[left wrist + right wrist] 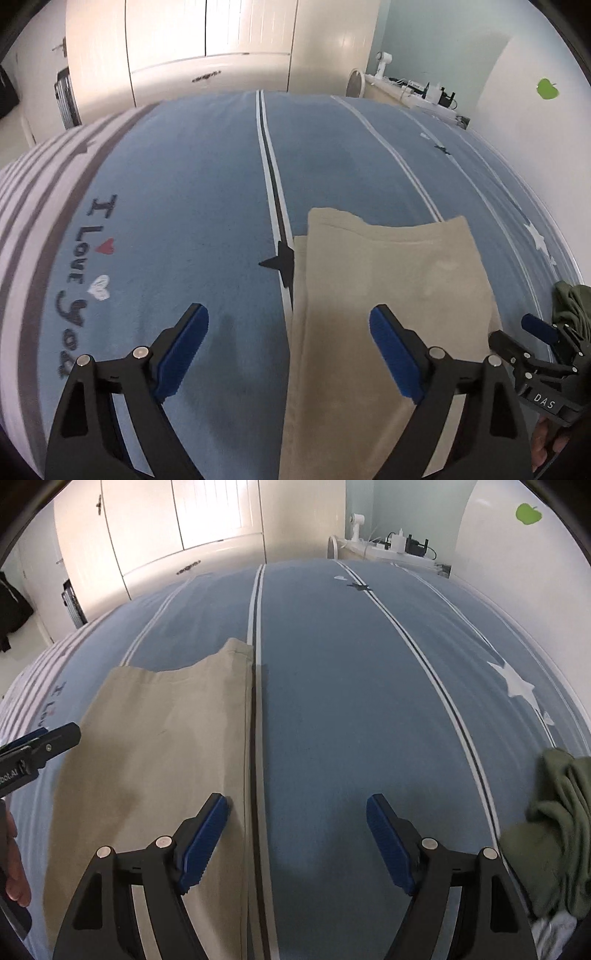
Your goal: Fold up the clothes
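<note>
I have both grippers angled down over the bed (207, 192), and neither one holds anything. The left gripper (289, 334) has its jaws spread wide, one blue pad above the blue bedspread and the other above the beige garment (388, 280); nothing sits pinched between them. The right gripper (297, 823) is likewise open and empty, its left pad over the beige garment's right edge and its right pad over bare bedspread.

The beige garment lies flat in a long narrow strip along the dark-and-white stripe of the bedspread, its sides already brought in, so I judge it partly folded. Laid straight like that, its near end is easy for me to take with one gripper at each side, which is probably why I have them set side by side above it.

A crumpled green garment (557, 827) waits at the right edge of the bed, well apart from the beige one, presumably next in line. I see no basket or bin here.
</note>
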`<state>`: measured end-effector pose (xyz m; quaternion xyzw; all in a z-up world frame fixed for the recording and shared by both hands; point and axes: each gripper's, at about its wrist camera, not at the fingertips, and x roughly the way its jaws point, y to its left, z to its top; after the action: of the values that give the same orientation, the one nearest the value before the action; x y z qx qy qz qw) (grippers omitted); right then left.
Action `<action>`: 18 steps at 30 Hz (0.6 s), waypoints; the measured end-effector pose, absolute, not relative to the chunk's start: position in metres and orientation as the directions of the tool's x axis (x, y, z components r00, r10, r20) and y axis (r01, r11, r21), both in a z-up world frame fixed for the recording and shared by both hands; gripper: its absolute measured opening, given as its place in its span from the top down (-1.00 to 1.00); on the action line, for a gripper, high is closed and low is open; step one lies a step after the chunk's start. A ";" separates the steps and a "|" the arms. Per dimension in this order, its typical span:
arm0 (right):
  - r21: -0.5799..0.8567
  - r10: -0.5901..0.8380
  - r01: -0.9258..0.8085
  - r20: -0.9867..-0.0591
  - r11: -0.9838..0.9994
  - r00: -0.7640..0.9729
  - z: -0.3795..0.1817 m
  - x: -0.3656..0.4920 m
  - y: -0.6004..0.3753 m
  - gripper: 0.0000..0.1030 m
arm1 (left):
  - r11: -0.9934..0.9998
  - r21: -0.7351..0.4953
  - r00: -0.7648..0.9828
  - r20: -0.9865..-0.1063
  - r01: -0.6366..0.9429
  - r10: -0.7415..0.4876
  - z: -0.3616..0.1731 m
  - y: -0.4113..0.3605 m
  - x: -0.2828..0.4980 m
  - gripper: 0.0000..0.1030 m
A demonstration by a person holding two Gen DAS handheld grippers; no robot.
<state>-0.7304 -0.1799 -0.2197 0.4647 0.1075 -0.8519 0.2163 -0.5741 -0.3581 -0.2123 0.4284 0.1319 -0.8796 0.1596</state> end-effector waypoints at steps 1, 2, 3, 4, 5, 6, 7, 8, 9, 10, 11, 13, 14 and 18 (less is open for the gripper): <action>0.013 -0.264 0.468 -0.839 -0.883 -0.476 -0.222 -0.734 -0.184 -0.44 | -0.917 -0.086 -0.576 -0.799 0.389 -0.170 -0.216 -0.358 -0.578 -0.71; 0.006 -0.258 0.466 -0.840 -0.885 -0.478 -0.225 -0.738 -0.187 -0.44 | -0.919 -0.075 -0.571 -0.802 0.387 -0.175 -0.219 -0.358 -0.581 -0.71; -0.001 -0.250 0.462 -0.840 -0.887 -0.481 -0.227 -0.742 -0.191 -0.44 | -0.920 -0.077 -0.572 -0.802 0.384 -0.172 -0.222 -0.358 -0.583 -0.71; 0.002 -0.249 0.458 -0.841 -0.889 -0.480 -0.228 -0.746 -0.194 -0.44 | -0.919 -0.095 -0.579 -0.800 0.382 -0.157 -0.225 -0.358 -0.583 -0.71; 0.011 -0.252 0.452 -0.843 -0.892 -0.476 -0.229 -0.748 -0.196 -0.44 | -0.918 -0.113 -0.581 -0.801 0.381 -0.143 -0.227 -0.359 -0.583 -0.71; 0.023 -0.255 0.443 -0.843 -0.896 -0.473 -0.231 -0.751 -0.197 -0.45 | -0.916 -0.129 -0.583 -0.802 0.380 -0.129 -0.229 -0.359 -0.583 -0.71; 0.031 -0.256 0.433 -0.844 -0.901 -0.472 -0.231 -0.754 -0.199 -0.49 | -0.917 -0.134 -0.580 -0.806 0.375 -0.120 -0.231 -0.358 -0.583 -0.71; 0.032 -0.256 0.433 -0.845 -0.901 -0.470 -0.232 -0.756 -0.202 -0.50 | -0.921 -0.125 -0.577 -0.808 0.368 -0.121 -0.234 -0.356 -0.584 -0.71; 0.030 -0.257 0.438 -0.846 -0.899 -0.468 -0.232 -0.757 -0.205 -0.51 | -0.925 -0.116 -0.573 -0.810 0.361 -0.123 -0.236 -0.354 -0.585 -0.71; 0.029 -0.257 0.442 -0.847 -0.896 -0.466 -0.232 -0.758 -0.209 -0.51 | -0.929 -0.103 -0.568 -0.813 0.355 -0.127 -0.237 -0.353 -0.586 -0.71; 0.023 -0.257 0.453 -0.849 -0.891 -0.462 -0.232 -0.758 -0.212 -0.51 | -0.933 -0.091 -0.564 -0.816 0.349 -0.131 -0.239 -0.351 -0.588 -0.71; 0.006 -0.255 0.479 -0.853 -0.878 -0.455 -0.232 -0.758 -0.220 -0.51 | -0.934 -0.088 -0.561 -0.817 0.345 -0.131 -0.241 -0.351 -0.590 -0.71; -0.005 -0.249 0.488 -0.855 -0.873 -0.454 -0.233 -0.758 -0.223 -0.51 | -0.933 -0.093 -0.563 -0.817 0.347 -0.128 -0.241 -0.351 -0.591 -0.71; -0.029 -0.218 0.476 -0.864 -0.879 -0.454 -0.236 -0.758 -0.229 -0.50 | -0.933 -0.092 -0.561 -0.817 0.348 -0.129 -0.244 -0.351 -0.593 -0.63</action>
<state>-0.7581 -0.2288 -0.2355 0.4800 0.1344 -0.8421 0.2060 -0.5931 -0.3506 -0.2439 0.4480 0.1225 -0.8750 0.1362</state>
